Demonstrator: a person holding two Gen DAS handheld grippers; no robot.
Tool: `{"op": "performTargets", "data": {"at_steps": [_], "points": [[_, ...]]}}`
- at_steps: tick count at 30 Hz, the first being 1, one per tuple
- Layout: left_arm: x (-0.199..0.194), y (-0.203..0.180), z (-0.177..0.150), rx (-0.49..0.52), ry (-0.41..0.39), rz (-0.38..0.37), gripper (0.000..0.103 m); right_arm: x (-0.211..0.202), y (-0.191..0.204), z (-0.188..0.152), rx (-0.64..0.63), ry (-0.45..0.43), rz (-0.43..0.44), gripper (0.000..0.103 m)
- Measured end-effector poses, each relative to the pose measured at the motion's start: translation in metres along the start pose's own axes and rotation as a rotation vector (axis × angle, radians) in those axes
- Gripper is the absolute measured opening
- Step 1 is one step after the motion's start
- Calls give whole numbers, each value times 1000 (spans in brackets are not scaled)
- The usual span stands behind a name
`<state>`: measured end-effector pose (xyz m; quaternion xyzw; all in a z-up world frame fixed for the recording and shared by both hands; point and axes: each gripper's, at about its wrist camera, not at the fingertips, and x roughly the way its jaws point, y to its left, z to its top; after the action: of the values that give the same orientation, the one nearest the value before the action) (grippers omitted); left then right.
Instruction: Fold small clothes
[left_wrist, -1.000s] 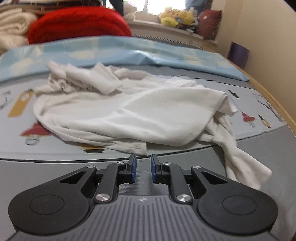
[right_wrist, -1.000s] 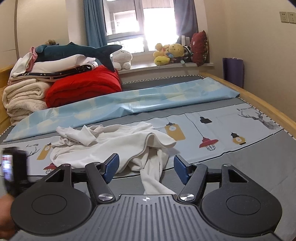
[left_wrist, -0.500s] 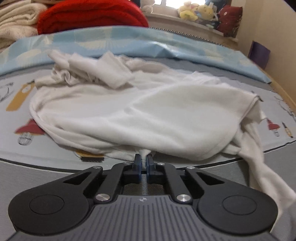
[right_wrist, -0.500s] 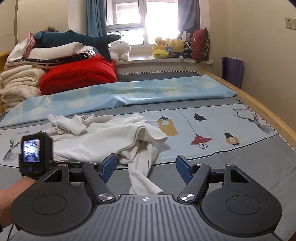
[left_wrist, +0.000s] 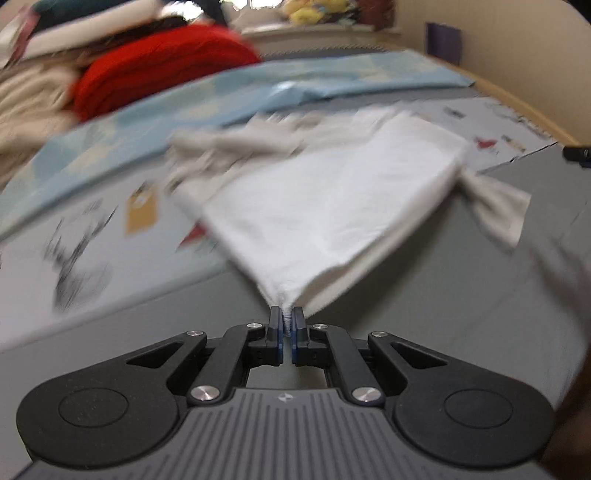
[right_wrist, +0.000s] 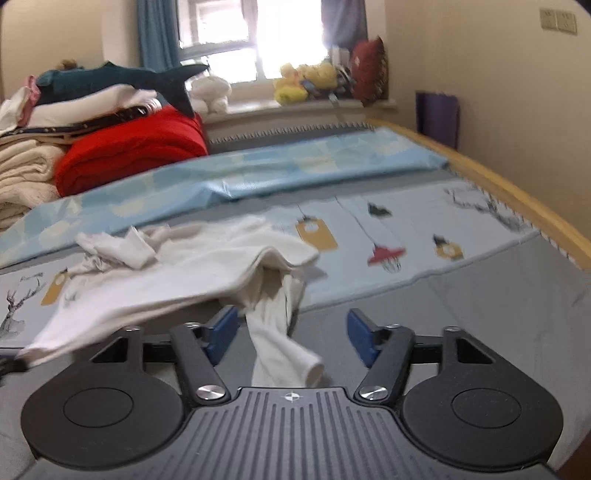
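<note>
No readable text, labels, brands or numbers anywhere; both views blurred.

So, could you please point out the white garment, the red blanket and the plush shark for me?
white garment (left_wrist: 332, 206): left wrist view, on its flat upper panel.
red blanket (right_wrist: 133, 155): right wrist view, on its folded front.
plush shark (right_wrist: 110, 75): right wrist view, on its dark body.
</note>
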<state>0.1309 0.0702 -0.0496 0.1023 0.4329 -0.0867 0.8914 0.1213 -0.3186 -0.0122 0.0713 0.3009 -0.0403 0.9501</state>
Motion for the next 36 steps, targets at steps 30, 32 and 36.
{"op": "performTargets", "data": {"at_steps": [30, 32, 36], "points": [[30, 115, -61, -396, 316, -79, 46, 110, 79, -16, -198, 203, 79, 69], [41, 114, -60, -391, 354, -73, 46, 118, 87, -18, -239, 208, 88, 67], [54, 107, -60, -332, 414, -36, 30, 127, 95, -19, -288, 238, 132, 21]]}}
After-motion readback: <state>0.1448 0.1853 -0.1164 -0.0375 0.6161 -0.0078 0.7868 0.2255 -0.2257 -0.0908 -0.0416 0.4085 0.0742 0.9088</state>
